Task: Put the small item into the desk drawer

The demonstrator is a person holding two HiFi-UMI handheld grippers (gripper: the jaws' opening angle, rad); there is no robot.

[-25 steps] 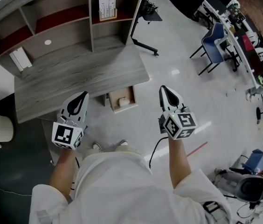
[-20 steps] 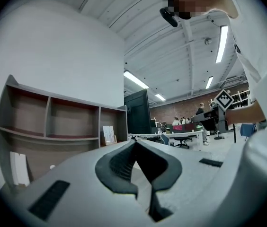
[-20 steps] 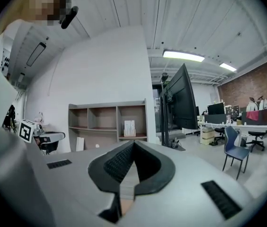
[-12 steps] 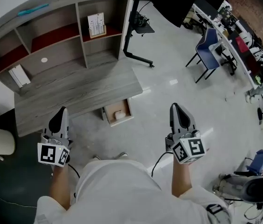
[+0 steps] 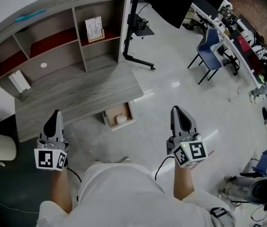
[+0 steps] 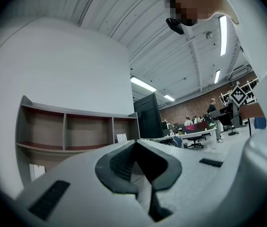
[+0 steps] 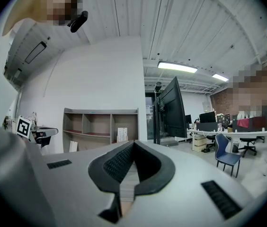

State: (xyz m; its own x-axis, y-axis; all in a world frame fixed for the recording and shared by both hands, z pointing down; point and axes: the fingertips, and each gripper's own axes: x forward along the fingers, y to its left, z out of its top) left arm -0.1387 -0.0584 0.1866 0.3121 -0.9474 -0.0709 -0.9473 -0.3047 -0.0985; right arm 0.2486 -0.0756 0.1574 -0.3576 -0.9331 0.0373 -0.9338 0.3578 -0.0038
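Two closed: left gripper, right gripper.

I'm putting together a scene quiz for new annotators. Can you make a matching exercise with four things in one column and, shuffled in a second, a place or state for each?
Things
1. small white item
2. teal item
3. blue chair
4. right gripper

Places or states
A. on top of the shelf unit
B. shut, nothing between its jaws
C. inside the open drawer
D. standing on the floor, at the right

Pairs: 1-C, 2-A, 3-D, 4-B
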